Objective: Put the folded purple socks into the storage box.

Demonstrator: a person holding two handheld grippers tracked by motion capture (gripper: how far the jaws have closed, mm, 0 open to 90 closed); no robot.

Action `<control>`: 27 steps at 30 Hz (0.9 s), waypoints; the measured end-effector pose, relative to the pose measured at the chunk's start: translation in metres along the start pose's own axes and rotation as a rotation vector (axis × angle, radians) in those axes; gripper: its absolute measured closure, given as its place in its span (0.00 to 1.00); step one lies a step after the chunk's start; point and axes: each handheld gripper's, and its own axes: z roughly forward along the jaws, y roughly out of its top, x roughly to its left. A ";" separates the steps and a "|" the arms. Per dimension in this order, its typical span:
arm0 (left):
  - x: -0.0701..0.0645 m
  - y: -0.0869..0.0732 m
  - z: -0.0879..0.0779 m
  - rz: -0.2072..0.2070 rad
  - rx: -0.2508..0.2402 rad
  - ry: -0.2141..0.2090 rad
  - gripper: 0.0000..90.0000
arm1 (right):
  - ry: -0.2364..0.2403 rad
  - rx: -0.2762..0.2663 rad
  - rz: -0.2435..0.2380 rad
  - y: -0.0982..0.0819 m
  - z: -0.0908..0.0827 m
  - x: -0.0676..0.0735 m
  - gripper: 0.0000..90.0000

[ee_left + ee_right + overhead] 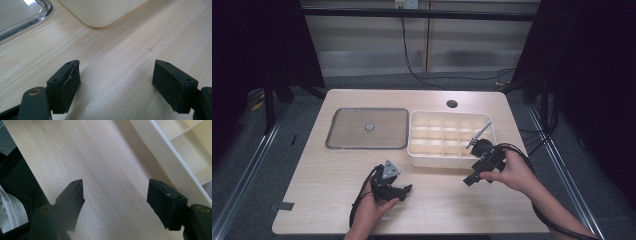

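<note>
My left gripper (405,190) rests low over the front middle of the wooden table (437,210), held in a hand and pointing right. In the left gripper view it (116,73) is open above bare wood, nothing between the jaws. My right gripper (470,179) is held just in front of the white compartment box (451,139), near its front right corner, pointing down and left. In the right gripper view it (116,192) is also open over bare wood, with the box's wall (170,157) beside its right jaw.
A clear flat lid (367,128) with a small round knob lies left of the box. A round hole (452,103) is in the table behind the box. The box's rounded corner (100,12) and the lid's rim (30,18) lie ahead of the left gripper.
</note>
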 end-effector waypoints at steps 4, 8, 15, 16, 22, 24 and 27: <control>0.000 0.000 0.000 -0.003 -0.002 0.001 0.24 | 0.019 -0.019 -0.004 -0.001 0.008 0.003 0.33; 0.000 0.000 0.000 0.001 0.000 0.001 0.24 | 0.023 -0.035 -0.019 -0.003 0.016 0.006 0.33; 0.000 0.000 0.000 0.000 0.000 0.000 0.24 | 0.042 -0.052 -0.036 -0.006 0.030 0.008 0.32; 0.000 0.000 0.000 -0.002 -0.002 0.000 0.24 | 0.046 -0.051 -0.033 -0.006 0.031 0.008 0.32; 0.000 0.000 0.000 0.001 0.000 0.000 0.24 | 0.058 -0.086 -0.047 -0.010 0.043 0.008 0.32; 0.000 0.000 0.000 0.001 0.000 0.000 0.24 | 0.064 -0.087 -0.045 -0.012 0.046 0.009 0.32; 0.000 0.000 0.000 0.001 0.000 0.001 0.24 | 0.066 -0.098 -0.049 -0.013 0.051 0.009 0.31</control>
